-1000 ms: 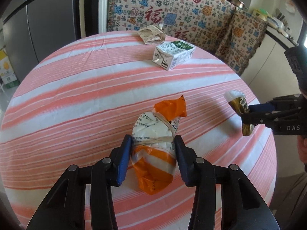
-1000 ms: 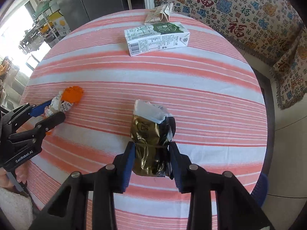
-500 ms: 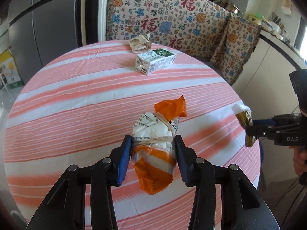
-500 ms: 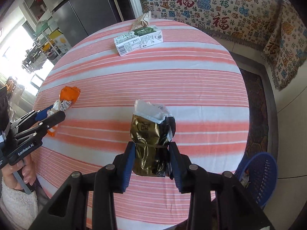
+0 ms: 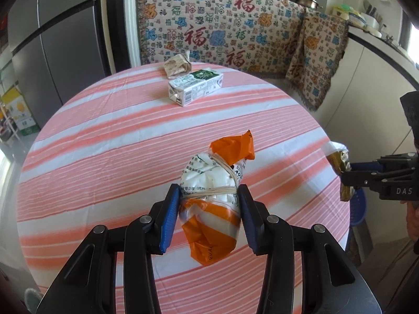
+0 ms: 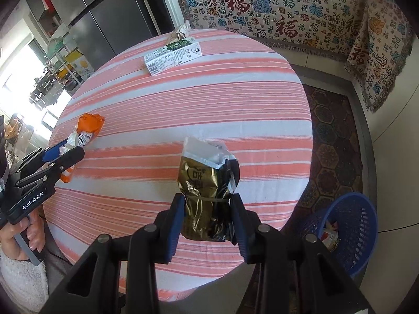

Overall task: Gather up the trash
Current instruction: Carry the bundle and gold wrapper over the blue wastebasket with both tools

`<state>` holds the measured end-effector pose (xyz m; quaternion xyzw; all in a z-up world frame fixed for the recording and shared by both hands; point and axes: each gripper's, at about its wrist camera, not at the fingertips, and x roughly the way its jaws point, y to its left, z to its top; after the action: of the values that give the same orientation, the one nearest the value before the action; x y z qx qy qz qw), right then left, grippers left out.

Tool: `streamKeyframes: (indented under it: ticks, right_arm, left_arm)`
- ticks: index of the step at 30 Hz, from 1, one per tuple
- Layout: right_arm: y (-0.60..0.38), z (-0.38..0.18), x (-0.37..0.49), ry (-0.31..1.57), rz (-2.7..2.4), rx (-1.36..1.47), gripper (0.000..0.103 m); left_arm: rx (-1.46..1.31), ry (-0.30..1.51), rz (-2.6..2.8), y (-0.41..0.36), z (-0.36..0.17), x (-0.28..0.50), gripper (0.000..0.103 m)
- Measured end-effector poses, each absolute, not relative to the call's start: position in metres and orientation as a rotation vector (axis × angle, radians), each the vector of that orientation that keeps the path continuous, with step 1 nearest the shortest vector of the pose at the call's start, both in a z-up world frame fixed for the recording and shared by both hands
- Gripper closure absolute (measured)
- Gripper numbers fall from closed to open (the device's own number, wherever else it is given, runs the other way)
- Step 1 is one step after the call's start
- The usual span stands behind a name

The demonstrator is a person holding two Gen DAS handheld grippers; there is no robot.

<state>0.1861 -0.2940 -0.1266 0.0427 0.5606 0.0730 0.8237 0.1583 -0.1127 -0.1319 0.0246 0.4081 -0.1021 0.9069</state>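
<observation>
Pinching the orange-and-white wrapper (image 5: 212, 204) at its tied waist, the left gripper (image 5: 209, 216) held it above the striped table (image 5: 104, 157) — carried, I'd judge, for binning. From the right wrist, the right gripper (image 6: 207, 219) clamped a gold packet (image 6: 207, 183) likewise — the blue basket (image 6: 348, 225) waited on the floor beside the table.

Both bundles now higher above the table (image 6: 209, 104), blue basket (image 6: 351, 225) newly in right-wrist view.

We see broad bare tablecloth (image 6: 209, 104); only the milk carton (image 6: 172, 55) and, seemingly, crumpled paper (image 5: 178, 64) obstruct its far edge.
</observation>
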Motion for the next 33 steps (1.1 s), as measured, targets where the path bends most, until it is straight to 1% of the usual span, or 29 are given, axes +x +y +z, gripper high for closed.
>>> streamKeyframes:
  ticks: [7, 16, 21, 27, 33]
  right_arm:
    - [-0.295, -0.127, 0.182, 1.169, 0.167, 0.094, 0.067]
    - [-0.3, -0.132, 0.178, 1.163, 0.172, 0.109, 0.067]
    - [-0.314, -0.132, 0.174, 1.146, 0.162, 0.136, 0.067]
    - [-0.364, -0.122, 0.156, 1.101, 0.084, 0.168, 0.067]
    - [-0.44, -0.114, 0.126, 1.073, -0.055, 0.213, 0.067]
  left_arm:
    - [0.072, 0.841, -0.224, -0.122, -0.129, 0.154, 0.058]
    - [0.013, 0.906, -0.288, -0.131, -0.144, 0.158, 0.058]
    - [0.017, 0.916, -0.32, -0.148, -0.141, 0.157, 0.058]
    - [0.041, 0.9, -0.419, -0.198, -0.128, 0.155, 0.058]
    - [0.063, 0.91, -0.56, -0.277, -0.121, 0.158, 0.058]
